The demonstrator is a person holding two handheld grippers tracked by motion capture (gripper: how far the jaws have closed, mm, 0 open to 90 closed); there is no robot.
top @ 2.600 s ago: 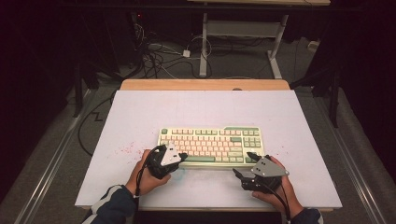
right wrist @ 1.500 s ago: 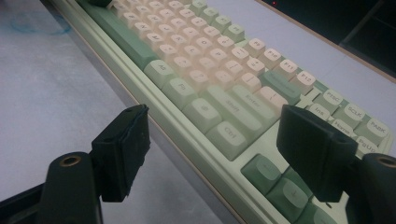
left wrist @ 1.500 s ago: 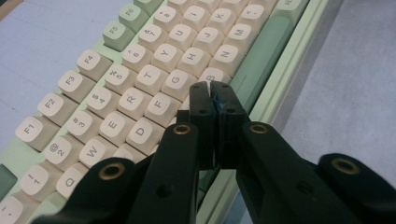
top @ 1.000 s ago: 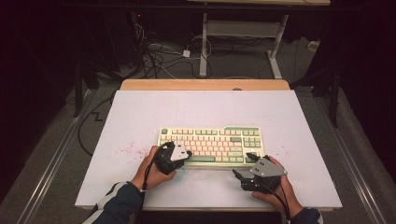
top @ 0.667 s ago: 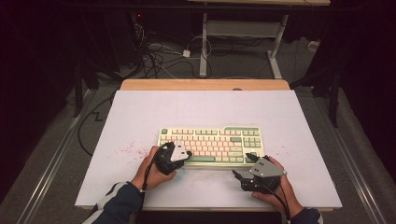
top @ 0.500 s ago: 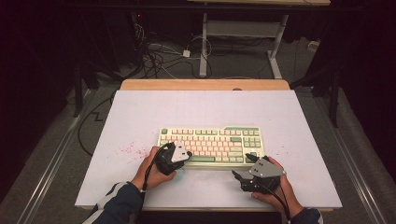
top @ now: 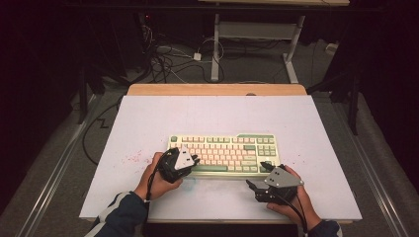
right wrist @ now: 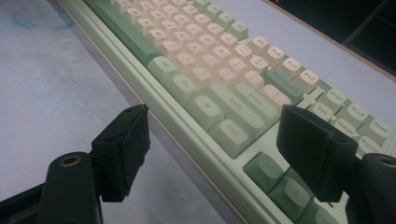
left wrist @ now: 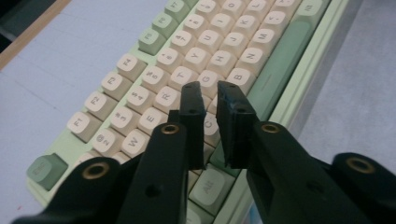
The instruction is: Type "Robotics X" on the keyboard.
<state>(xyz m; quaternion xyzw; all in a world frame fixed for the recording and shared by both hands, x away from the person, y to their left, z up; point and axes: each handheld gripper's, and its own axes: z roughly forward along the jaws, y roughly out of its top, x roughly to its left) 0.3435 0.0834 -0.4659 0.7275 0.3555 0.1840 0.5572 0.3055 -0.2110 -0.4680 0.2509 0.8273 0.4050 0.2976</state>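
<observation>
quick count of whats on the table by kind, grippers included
keyboard: 1
grippers: 2, the left gripper over the keys, the right gripper at the keyboard's near right corner
total: 3

From my left claw's camera, the cream-and-green plastic keyboard (left wrist: 196,70) runs off the top edge, and my own black jaws cover the keys around C. In my right claw's view its far rows blur (legends unreadable), and the arrow-key corner is cut off below.
</observation>
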